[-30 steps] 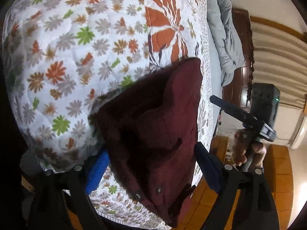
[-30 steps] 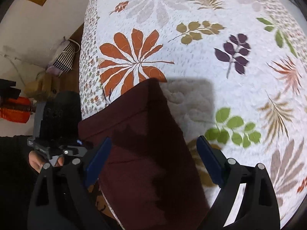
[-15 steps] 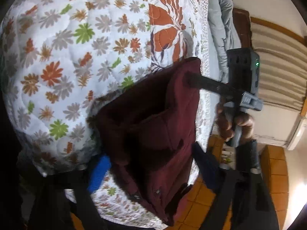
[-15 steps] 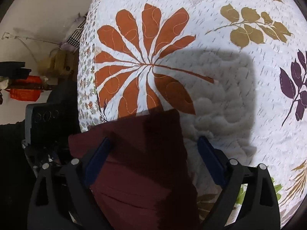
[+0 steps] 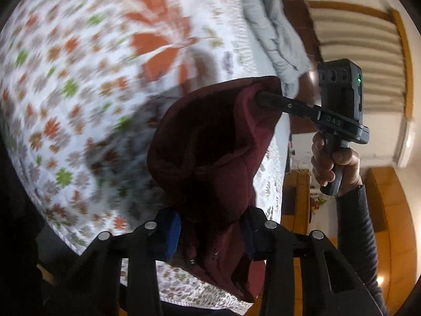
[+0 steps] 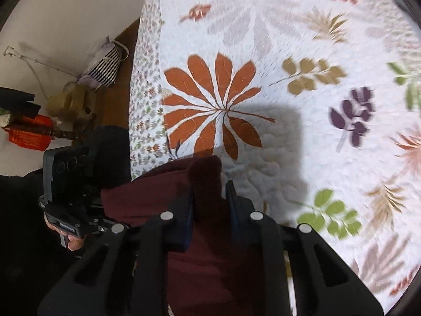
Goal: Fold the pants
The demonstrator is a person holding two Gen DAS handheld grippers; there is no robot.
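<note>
Left wrist view shows the dark red cloth pants (image 5: 210,163) bunched up between the two fingers of the left gripper (image 5: 210,233). The blue pad finger (image 5: 172,234) sits on one side of the cloth and the other dark finger (image 5: 248,237) sits on the other side. Both press into the pants, so the fingers are closed on the cloth. The pants hang over the edge of the bed, on top of the white quilt with orange, green and grey flowers (image 5: 79,92). The quilt looks blurry here.

Past the fingertips, on the far side of the pants, the right gripper (image 5: 265,97) pokes its black fingers into the top corner of the red cloth. A hand (image 5: 331,163) holds its grey handle. Beyond that corner lies a rumpled grey blanket (image 5: 276,39).

Right wrist view shows the right gripper (image 6: 210,197) with its two fingers close together. A thick fold of the dark red pants (image 6: 205,184) sticks up between them, so these fingers are squeezing the cloth too. More of the pants spreads out below the fingers and to one side. Ahead of the fingertips the white quilt (image 6: 289,52) shows a big orange leaf shape (image 6: 213,108). Off to the side of the fingers, the left gripper (image 6: 71,184) is a dark box shape, and its fingers are hard to see from here.
</note>
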